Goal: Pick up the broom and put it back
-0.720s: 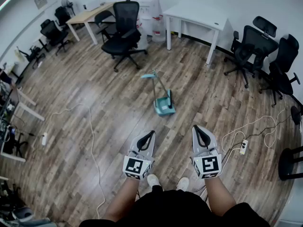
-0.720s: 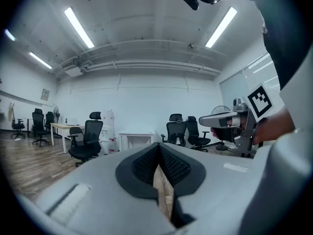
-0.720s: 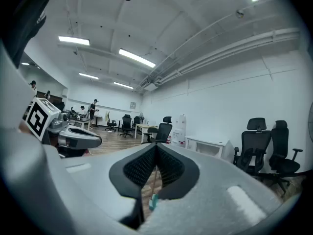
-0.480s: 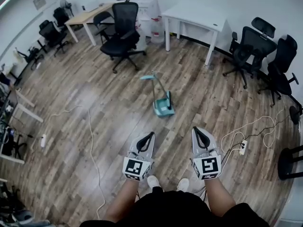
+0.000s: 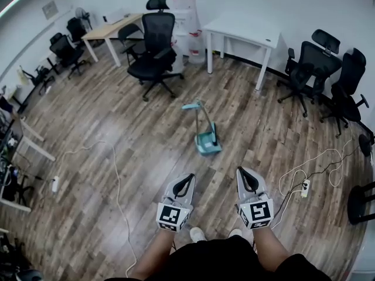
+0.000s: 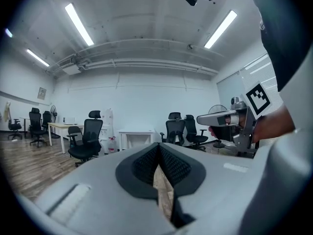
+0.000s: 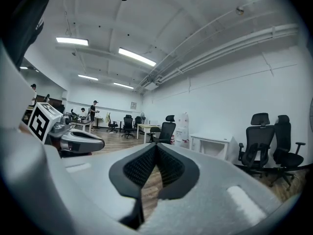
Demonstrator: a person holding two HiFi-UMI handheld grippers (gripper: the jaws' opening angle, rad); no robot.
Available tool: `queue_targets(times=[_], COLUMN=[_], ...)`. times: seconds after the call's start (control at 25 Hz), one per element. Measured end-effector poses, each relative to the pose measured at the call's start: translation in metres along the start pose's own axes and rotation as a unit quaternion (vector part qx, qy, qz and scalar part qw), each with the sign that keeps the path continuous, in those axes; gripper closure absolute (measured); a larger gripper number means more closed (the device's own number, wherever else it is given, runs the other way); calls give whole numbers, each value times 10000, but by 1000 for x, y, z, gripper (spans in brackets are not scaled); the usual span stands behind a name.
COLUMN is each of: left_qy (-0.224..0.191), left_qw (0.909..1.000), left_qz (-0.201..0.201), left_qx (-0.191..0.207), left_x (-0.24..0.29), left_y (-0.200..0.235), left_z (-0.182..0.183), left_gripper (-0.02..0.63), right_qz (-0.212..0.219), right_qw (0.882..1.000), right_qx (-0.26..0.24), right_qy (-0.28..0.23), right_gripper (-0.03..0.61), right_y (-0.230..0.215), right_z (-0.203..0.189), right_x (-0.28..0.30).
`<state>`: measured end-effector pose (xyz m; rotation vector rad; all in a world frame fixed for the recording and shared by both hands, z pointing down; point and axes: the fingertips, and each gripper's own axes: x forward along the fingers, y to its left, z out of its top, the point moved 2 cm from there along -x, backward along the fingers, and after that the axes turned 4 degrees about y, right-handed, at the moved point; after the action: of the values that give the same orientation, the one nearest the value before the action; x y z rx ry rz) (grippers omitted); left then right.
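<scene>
A teal broom and dustpan set [image 5: 208, 141] stands on the wooden floor ahead of me, its thin handle rising toward a teal end piece [image 5: 191, 105]. Neither gripper view shows it. My left gripper [image 5: 186, 180] and right gripper [image 5: 245, 175] are held level side by side, well short of the set and apart from it. The left gripper [image 6: 159, 148] has its black pads meeting at the tips with nothing between them. My right gripper [image 7: 156, 148] is likewise shut and empty. Each gripper shows at the edge of the other's view.
A black office chair [image 5: 155, 57] stands beyond the set, with a white table [image 5: 243, 34] and a wooden desk [image 5: 108, 28] behind it. More black chairs [image 5: 319, 69] line the right. A white cable [image 5: 117, 180] and a power strip [image 5: 304, 187] lie on the floor.
The head view has shifted slightly, and both grippers sit a little lower in it. Their jaws stay shut, and the broom set has not moved on the floor.
</scene>
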<state>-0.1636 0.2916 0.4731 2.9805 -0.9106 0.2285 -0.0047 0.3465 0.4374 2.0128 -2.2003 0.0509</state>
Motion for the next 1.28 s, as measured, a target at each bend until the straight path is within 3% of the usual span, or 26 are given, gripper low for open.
queue_targets(times=[0.24,0.52,1.28], left_qy=[8,67,311], left_qw=[10000,10000,9983], left_qz=[14,36,501], left_qx=[9,30,-29], left_x=[-8,18,159], left_y=[28,51,105], left_z=[-6,-7,18], left_gripper=[596,597,597], right_qz=[0,-20,617], right_qw=[10000,10000,9979], right_qx=[-9,15,67], right_qy=[31,68,180], right_gripper=[577,577,577], right_y=[22,9,-91], right_z=[-2,0,5], right_x=[17,51,182])
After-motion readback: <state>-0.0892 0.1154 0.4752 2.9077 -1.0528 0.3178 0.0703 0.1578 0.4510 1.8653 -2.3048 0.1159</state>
